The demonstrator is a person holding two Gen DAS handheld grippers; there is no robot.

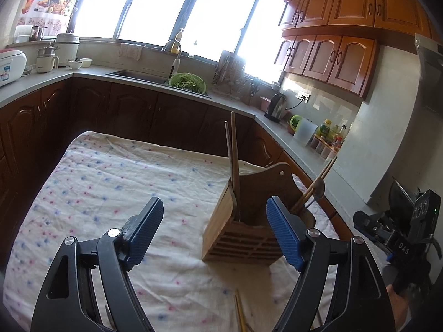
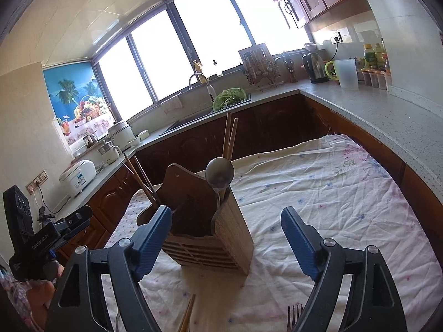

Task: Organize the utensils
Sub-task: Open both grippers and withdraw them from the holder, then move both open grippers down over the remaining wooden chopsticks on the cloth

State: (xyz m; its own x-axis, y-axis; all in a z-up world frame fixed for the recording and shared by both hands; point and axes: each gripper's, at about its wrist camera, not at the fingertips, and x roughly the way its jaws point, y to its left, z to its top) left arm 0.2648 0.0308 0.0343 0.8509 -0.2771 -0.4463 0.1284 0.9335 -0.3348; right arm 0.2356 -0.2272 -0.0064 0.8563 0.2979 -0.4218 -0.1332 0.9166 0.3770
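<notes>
A: Looking thru left cam first. Left tool [image 1: 213,232] hangs over the table [image 1: 91,182], blue pads wide apart, nothing between them. No earlier shot to compare.

B: Holder?

A: Wooden utensil holder [image 1: 243,221] stands upright on the dotted cloth, at abt 1 o'clock from the tool's gap, partly behind the right-side pad [image 1: 282,235]. Can't tell if pad touches it; looks just in front.

B: What's in it?

A: Dark chopsticks [image 1: 234,149] lean up from the left compartment. Lighter chopsticks [image 1: 321,182] plus a metal spoon [image 1: 319,188] stick out of the right one, tilted toward 1 o'clock.

B: Right cam?

A: Right tool [image 2: 227,238] also spread wide, gripping nothing. Holder sits betw. the pads but nearer the left-side pad [image 2: 152,238], at abt 11 o'clock. Spoon bowl up top, facing cam.

B: Loose items?

A: Still on the cloth at 6 o'clock: a chopstick pair [image 2: 187,315] at bottom edge, and a fork [image 2: 295,318] w/ only the tines showing. The chopstick pair also shows low in the left cam.

B: Each tool seen by the other?

A: Yes, at 3 o'clock in left cam, at 8 o'clock in right cam, each in a hand.
</notes>
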